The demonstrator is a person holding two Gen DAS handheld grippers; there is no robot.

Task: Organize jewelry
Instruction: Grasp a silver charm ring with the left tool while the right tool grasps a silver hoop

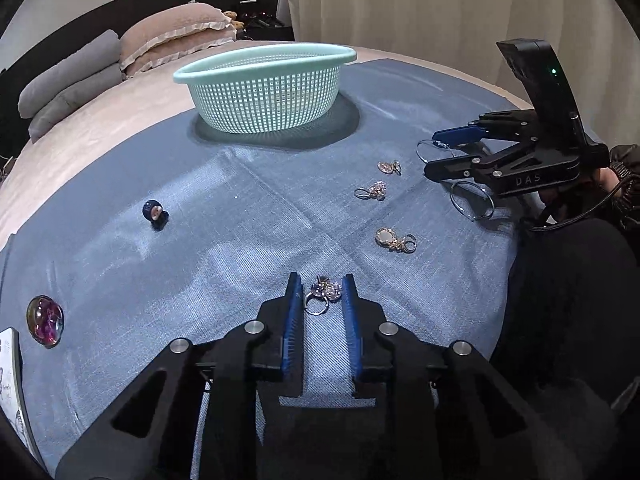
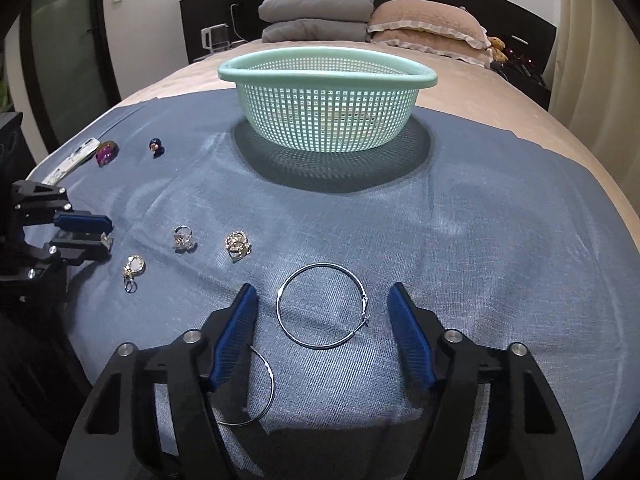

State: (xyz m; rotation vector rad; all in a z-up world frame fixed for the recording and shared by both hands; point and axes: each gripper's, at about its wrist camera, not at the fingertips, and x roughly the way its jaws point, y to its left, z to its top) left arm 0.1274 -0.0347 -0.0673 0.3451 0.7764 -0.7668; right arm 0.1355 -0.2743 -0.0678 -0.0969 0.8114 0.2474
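Observation:
A mint green mesh basket stands at the far side of a blue cloth; it also shows in the right wrist view. My left gripper is open, its blue pads either side of a sparkly ring lying on the cloth. My right gripper is open wide around a large silver hoop earring lying flat. A second hoop lies under its left finger. Three gold earrings lie between the grippers.
A small dark blue bead charm and a purple glass stone lie at the left of the cloth. A white booklet edge sits at the far left. Pillows and folded grey bedding lie beyond the basket.

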